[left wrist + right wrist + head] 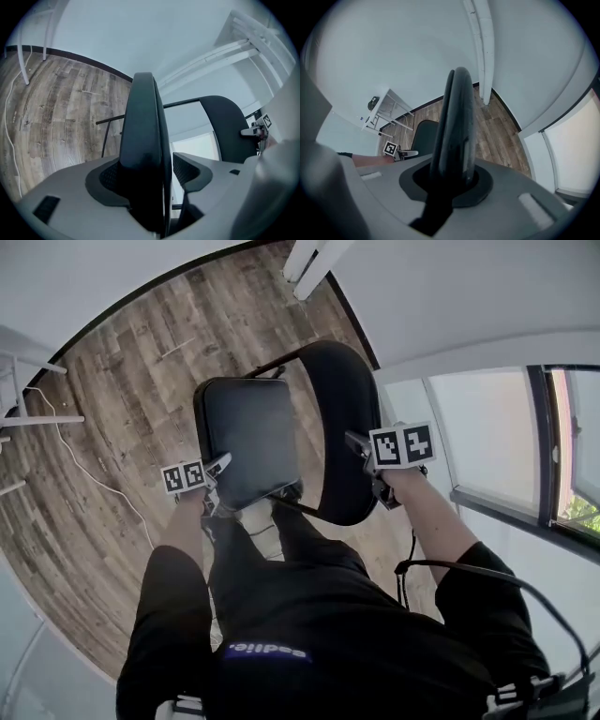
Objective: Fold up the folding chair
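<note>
The black folding chair stands on the wood floor in front of me. In the head view its padded seat (246, 442) is on the left and its curved backrest (337, 427) on the right. My left gripper (217, 474) is at the seat's near edge. In the left gripper view the seat (143, 122) stands edge-on between the jaws (150, 168), against the left pad, with a thin sliver of light at the right pad. My right gripper (361, 451) is shut on the backrest's near rim. The backrest edge (457, 112) fills the closed jaws (452, 180) in the right gripper view.
White table legs (28, 418) and a white cable (84, 474) lie on the floor to the left. A large window (497, 437) runs along the right. A white pipe (309, 263) climbs the far wall. My dark-clothed legs are just behind the chair.
</note>
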The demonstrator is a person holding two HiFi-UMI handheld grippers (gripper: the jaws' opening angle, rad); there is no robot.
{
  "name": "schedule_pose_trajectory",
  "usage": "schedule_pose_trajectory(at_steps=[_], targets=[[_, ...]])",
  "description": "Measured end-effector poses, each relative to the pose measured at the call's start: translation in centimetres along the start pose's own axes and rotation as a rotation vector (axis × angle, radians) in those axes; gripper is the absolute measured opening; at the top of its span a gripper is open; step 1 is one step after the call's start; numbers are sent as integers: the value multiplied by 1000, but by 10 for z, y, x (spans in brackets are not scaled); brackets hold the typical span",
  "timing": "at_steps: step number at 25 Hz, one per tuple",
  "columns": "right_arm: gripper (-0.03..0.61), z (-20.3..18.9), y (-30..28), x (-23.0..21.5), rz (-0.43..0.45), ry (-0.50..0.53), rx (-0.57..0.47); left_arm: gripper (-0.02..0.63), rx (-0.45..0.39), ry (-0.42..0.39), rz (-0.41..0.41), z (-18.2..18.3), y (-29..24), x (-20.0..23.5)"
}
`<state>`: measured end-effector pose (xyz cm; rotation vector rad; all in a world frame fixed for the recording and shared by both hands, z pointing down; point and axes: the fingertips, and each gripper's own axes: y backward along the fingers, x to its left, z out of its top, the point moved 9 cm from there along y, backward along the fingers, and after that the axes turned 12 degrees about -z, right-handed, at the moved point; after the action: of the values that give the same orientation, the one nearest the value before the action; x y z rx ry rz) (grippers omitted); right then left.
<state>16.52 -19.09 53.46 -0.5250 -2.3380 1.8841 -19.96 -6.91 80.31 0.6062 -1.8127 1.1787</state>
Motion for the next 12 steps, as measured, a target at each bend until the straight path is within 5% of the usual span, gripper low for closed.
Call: schedule_pose_trajectory(at_steps=[12], targets=[[54,6,39,2,-15,-22,12,308,-74,11,-78,-11,-24,-93]])
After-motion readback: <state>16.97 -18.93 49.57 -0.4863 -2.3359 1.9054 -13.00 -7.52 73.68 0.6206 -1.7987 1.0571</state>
